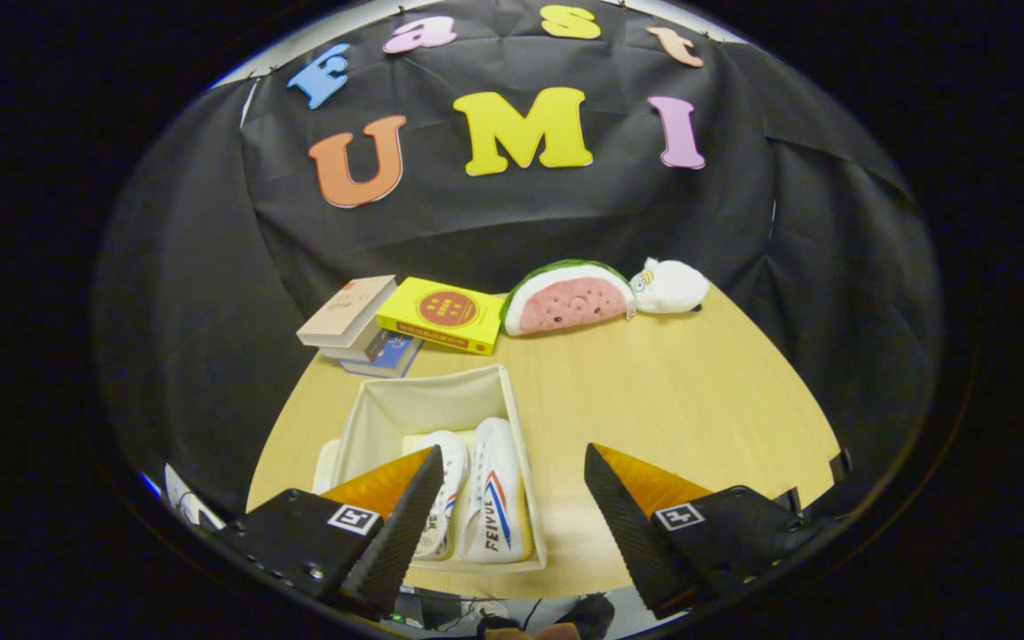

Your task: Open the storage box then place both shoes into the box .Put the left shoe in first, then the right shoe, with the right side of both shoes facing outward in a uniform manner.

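Hand-held gripper (512,480) spread, empty — both shoes (476,502) boxed on wooden table (672,400).

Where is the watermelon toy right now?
In the gripper view, the watermelon toy lies at the far end of the table, between the yellow book and the white plush toy, well beyond the open tool.

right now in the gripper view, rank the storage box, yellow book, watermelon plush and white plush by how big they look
1. storage box, nearest the open gripper
2. and 3. watermelon plush and yellow book: too alike to rank
4. white plush, though it sits farthest back
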A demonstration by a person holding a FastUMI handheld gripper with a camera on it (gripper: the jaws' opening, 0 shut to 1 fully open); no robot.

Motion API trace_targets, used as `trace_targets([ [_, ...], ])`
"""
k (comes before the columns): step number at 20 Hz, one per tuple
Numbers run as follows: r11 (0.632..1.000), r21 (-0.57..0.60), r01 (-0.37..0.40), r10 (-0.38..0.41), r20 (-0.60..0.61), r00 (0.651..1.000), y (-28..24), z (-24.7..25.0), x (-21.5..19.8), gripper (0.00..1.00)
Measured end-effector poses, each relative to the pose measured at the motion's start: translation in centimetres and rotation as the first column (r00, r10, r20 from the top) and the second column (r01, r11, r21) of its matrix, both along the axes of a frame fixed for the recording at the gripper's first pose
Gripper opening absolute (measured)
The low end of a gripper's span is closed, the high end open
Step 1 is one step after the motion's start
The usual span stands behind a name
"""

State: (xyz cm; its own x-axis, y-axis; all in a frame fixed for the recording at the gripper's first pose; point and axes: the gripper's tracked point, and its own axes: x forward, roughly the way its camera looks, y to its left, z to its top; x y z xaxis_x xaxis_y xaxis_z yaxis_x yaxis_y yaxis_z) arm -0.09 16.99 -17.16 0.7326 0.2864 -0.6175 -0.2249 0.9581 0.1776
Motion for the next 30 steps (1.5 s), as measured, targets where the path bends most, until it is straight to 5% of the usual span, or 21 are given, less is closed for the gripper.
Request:
trace_targets([
  [14, 0.989, -0.050, 0.139, -0.121, 0.262, 0.957, -5.0, 8.3, -1.2, 0.96],
  [30, 0.978, -0.044, 0.204, -0.182, 0.300, 0.936, -10.0, 11.6, -3.2, 0.96],
])
